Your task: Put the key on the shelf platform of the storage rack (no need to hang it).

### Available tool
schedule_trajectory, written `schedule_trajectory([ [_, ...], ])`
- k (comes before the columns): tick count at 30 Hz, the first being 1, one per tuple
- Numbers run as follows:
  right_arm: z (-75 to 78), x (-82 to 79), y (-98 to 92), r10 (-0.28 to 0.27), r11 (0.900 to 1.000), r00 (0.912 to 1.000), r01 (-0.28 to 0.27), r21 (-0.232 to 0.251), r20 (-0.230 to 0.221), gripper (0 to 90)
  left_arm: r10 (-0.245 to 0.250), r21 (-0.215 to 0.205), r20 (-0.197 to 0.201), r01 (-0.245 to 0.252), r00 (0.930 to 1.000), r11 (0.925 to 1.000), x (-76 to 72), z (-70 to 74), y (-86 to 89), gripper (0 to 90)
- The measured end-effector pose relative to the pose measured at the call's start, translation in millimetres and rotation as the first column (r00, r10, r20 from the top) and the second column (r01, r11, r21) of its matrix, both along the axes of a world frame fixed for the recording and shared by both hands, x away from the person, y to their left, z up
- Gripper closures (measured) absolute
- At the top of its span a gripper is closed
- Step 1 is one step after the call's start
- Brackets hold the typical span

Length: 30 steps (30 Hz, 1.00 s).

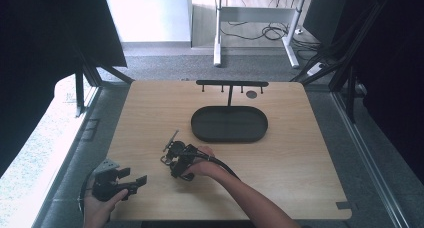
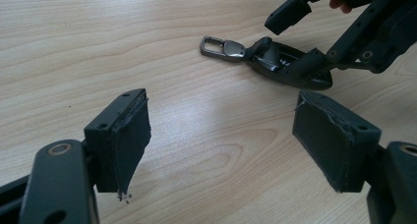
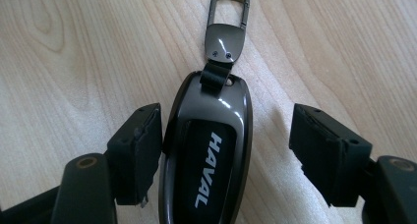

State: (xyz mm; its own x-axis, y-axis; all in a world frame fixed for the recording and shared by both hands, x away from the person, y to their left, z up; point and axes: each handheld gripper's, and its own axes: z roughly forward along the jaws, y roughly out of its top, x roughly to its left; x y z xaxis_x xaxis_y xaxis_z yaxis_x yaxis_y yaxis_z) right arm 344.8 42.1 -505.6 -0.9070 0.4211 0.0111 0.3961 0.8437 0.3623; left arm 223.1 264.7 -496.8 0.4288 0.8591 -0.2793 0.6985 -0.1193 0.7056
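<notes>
A glossy dark key fob (image 3: pixel 209 150) marked HAVAL lies flat on the wooden table (image 1: pixel 300 158), with a metal clip (image 3: pixel 224 32) at its far end. My right gripper (image 3: pixel 228 130) is open and low over it, one jaw on each side; the left jaw is close against the fob's edge and the right jaw stands apart. From the high view that gripper (image 1: pixel 176 158) sits left of the table's middle. My left gripper (image 1: pixel 131 180) is open and holds nothing near the front left corner. In its own view it (image 2: pixel 221 130) faces the fob (image 2: pixel 287 67) and the right gripper (image 2: pixel 344 32).
A black oval tray (image 1: pixel 200 125) stands behind the fob at mid-table. Behind the tray rises a black T-shaped rack (image 1: pixel 231 83) with small hooks. A dark round spot (image 1: pixel 251 94) lies near the rack. Black frame posts border both sides of the table.
</notes>
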Motion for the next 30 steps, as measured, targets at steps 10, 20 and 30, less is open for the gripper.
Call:
schedule_trajectory([
  [10,-8.2,0.2,3.1,0.001,1.0,1.0,-0.001,-0.005,0.0,30.6,0.0,0.001,0.0,0.0,1.0,1.0,0.1,-0.2,-0.2,22.3],
  [20,-5.5,-0.6,2.2,-0.002,1.0,1.0,0.002,-0.016,0.001,42.0,-0.002,0.003,-0.001,0.002,1.0,1.0,0.3,-0.7,-0.9,22.3],
  [30,-4.2,-0.1,1.4,-0.004,1.0,1.0,0.004,-0.014,-0.003,48.7,-0.004,0.004,0.001,0.004,1.0,1.0,0.2,-0.7,-1.9,22.3],
])
